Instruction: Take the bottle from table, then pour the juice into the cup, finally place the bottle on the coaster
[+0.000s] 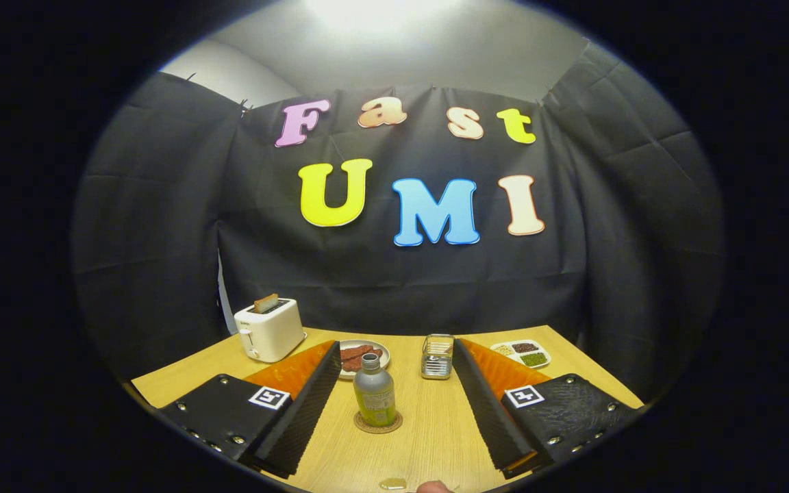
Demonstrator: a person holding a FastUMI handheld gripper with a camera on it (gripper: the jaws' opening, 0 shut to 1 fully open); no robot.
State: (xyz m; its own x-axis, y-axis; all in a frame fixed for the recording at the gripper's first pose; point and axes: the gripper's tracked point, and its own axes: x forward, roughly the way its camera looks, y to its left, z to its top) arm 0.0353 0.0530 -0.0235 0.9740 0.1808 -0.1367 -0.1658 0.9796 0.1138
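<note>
Item one, my landmark: the bottle (374, 396), a small upright container with a grey cap, grey shoulder and green label, which I see standing on the round brown coaster (378, 422); the coaster's rim shows all around the bottle's base. Item two: my gripper (394, 411), fingers spread wide, one finger on each side of the bottle and clear of it, touching nothing; the bottle stands between them, roughly level with their tips. Item three: the cup (437, 356), a clear glass with ribbed sides, beyond the bottle and a little to its right, just beside the inner edge of my right finger; I cannot tell how much liquid it holds. Item four: a round plate (364, 358) bearing reddish-brown pieces of food, directly beyond the bottle and slightly left, partly hidden behind my left finger. Item five: a white toaster (269, 329) with a slice of toast standing up in its slot, well beyond and left of the bottle, near the back edge of the table. Item six: a white divided dish (522, 354) with pale, dark and green fillings in separate compartments, beyond and right of the bottle, past the cup. Item seven: the wooden table (422, 445) carrying all of these, its light grain bare on the near side of the coaster.
</note>
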